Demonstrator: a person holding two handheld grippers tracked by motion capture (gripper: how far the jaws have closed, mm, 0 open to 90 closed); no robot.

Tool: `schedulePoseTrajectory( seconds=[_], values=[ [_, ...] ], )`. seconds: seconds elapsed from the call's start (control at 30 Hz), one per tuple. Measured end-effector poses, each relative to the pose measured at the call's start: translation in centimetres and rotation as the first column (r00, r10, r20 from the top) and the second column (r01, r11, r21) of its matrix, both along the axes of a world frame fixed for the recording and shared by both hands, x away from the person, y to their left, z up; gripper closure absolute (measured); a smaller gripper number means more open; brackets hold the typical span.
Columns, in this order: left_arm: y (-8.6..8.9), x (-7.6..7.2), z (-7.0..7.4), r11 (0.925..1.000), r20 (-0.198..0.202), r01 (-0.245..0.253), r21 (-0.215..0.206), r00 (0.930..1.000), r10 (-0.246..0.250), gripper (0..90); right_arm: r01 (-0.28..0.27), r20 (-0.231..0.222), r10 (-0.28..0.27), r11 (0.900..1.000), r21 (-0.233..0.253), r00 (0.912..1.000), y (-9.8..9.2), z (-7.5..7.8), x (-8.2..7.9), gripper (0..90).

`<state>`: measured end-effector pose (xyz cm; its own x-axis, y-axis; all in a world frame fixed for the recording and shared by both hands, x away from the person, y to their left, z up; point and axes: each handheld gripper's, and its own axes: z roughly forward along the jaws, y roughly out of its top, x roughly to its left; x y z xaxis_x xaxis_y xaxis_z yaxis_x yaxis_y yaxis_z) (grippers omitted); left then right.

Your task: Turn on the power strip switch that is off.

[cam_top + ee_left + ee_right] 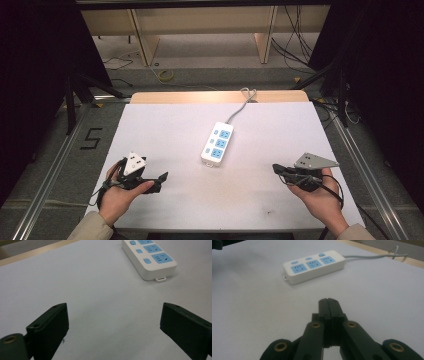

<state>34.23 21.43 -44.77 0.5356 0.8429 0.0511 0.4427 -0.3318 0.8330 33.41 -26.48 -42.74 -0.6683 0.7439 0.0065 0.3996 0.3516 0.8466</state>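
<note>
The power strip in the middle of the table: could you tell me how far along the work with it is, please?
Nothing looks done yet: the power strip lies flat on the white table, untouched, its cord running off the far edge. Nothing is in hand: the left gripper is open and empty, the right gripper shut on nothing, both apart from the strip. Reaching and handling it remain.

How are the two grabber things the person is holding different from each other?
The left gripper has its jaws spread wide apart, while the right gripper has its jaws pressed together. The left gripper carries a white three-cornered plate; the right gripper's plate is grey. Both are black, hold nothing, and point toward the white power strip.
</note>
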Motion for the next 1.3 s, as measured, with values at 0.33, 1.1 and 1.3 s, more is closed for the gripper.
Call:
schedulePoseTrajectory(
  seconds=[0.33, 1.1, 1.3],
  values=[
    [0.0, 0.0, 0.0, 1.0000, 0.007, 0.002, 0.008, 1.0000, -0.002, 7.6, 0.012, 0.001, -0.012, 1.000, 0.000, 0.9999, 0.1, 0.4, 0.6, 90.0],
    [0.0, 0.0, 0.1, 1.0000, 0.021, 0.002, 0.009, 0.9998, -0.003, 8.2, 0.019, -0.014, -0.019, 1.000, 0.006, 0.9997, 2.0, 1.0, 2.5, 90.0],
    [0.0, 0.0, 0.1, 1.0000, 0.020, 0.003, 0.005, 0.9998, -0.004, 8.4, 0.020, -0.019, -0.020, 1.000, 0.003, 0.9996, 2.5, 1.0, 3.0, 90.0]
  ],
)
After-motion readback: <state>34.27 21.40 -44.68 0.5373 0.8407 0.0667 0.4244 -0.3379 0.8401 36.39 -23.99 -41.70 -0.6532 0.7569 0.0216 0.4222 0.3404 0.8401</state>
